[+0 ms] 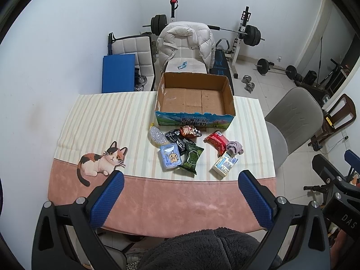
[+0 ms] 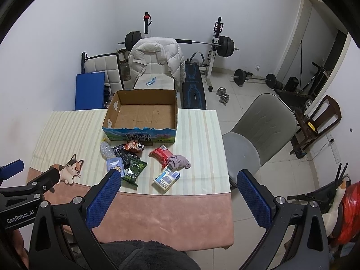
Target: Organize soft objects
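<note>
An empty cardboard box (image 1: 195, 96) (image 2: 144, 114) stands at the table's far side. In front of it lie several soft packs: a clear bag (image 1: 155, 135), black packs (image 1: 176, 140), a light blue pack (image 1: 171, 156) (image 2: 115, 164), a green pack (image 1: 190, 158) (image 2: 133, 171), a red pack (image 1: 215, 142) (image 2: 160, 154), a purple cloth (image 1: 235, 147) (image 2: 178, 161) and a white-blue tissue pack (image 1: 225, 163) (image 2: 166, 178). My left gripper (image 1: 180, 180) and right gripper (image 2: 178, 178) hover open above the near table edge, holding nothing.
The table (image 1: 157, 193) carries a striped and pink cloth with a cat picture (image 1: 101, 160). A grey chair (image 2: 258, 132) stands to the right. A chair with a white jacket (image 1: 186, 42) and weight equipment (image 1: 249, 34) stand behind. Grey fleece (image 1: 202, 249) shows at the bottom.
</note>
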`<state>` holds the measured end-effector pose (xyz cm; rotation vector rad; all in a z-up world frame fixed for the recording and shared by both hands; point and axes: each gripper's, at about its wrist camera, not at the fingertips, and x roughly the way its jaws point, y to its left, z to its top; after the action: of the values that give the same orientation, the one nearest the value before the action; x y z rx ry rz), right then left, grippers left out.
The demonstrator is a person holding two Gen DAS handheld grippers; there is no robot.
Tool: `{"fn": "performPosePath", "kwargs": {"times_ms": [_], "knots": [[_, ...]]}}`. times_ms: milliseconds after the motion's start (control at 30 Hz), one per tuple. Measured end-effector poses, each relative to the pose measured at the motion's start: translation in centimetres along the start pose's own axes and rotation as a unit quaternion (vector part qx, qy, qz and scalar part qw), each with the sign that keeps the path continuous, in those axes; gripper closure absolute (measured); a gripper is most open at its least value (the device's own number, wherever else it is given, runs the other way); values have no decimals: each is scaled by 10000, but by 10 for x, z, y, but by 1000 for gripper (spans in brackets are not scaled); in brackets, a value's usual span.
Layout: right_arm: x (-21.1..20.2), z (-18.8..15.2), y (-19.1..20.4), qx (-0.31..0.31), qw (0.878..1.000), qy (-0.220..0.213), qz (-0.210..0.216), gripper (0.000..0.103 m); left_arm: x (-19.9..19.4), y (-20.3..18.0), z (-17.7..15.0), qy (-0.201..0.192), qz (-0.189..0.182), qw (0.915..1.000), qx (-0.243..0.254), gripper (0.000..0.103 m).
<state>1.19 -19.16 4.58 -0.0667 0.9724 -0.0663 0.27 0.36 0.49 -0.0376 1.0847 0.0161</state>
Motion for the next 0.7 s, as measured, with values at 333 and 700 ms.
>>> {"fn": "performPosePath", "kwargs": {"times_ms": [333,700], "knots": [[-1,5,2,-26,10000,-24,-17,0,-1,10,9,-42,-6,10000,-42,0],[-2,4,5,-8,10000,-94,-28,0,-2,12,10,-91,0,10000,-39,0]]}}
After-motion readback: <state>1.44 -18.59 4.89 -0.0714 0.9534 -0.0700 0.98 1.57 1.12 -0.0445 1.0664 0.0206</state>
